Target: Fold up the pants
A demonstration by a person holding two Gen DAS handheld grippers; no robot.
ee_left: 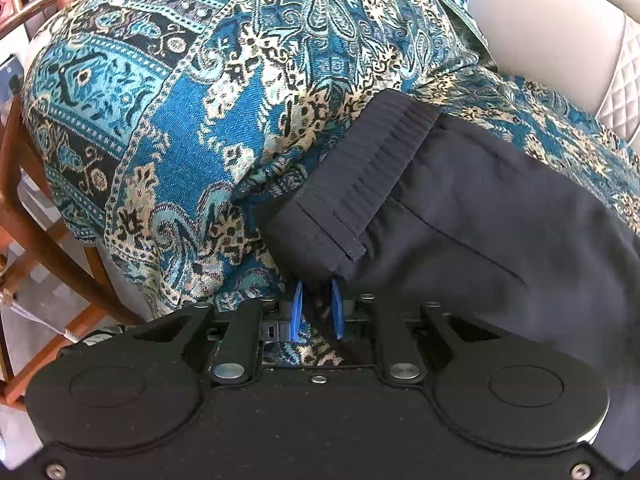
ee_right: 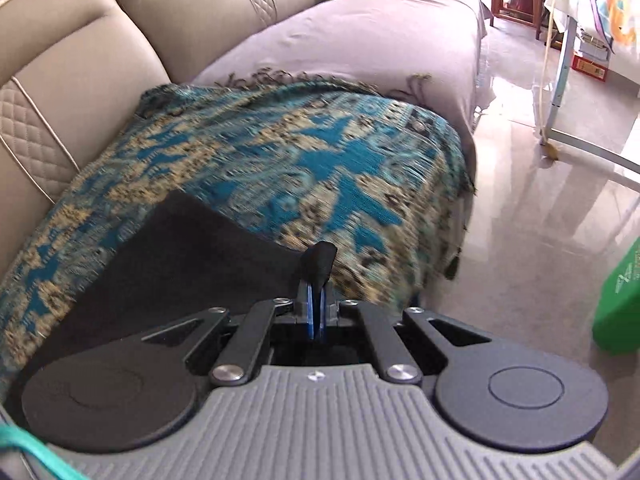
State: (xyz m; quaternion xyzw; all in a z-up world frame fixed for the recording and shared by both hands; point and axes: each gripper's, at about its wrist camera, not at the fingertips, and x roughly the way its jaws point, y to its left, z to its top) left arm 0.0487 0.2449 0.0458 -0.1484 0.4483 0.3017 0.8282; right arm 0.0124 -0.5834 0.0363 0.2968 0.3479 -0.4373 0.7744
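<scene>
- Left gripper (ee_left: 317, 308) is pinching the near waistband corner of the dark navy pants (ee_left: 460, 216), fabric bunching between its blue pads.
- Right gripper (ee_right: 316, 312) is clamping a fold of the pants (ee_right: 180, 256), cloth poking above the tips.
- Pants are lying on a teal paisley throw (ee_left: 168, 128) covering a beige leather sofa (ee_right: 80, 60).
- Right view is showing motion blur.

A home living room. Shown by a long beige leather sofa (ee_right: 100, 52) with quilted panels, draped in a teal paisley throw (ee_right: 280, 168) and a mauve cover (ee_right: 380, 36); glossy tiled floor (ee_right: 540, 220) on the right; wooden chair (ee_left: 24, 208) at left; cluttered table (ee_right: 592, 40) far right.
</scene>
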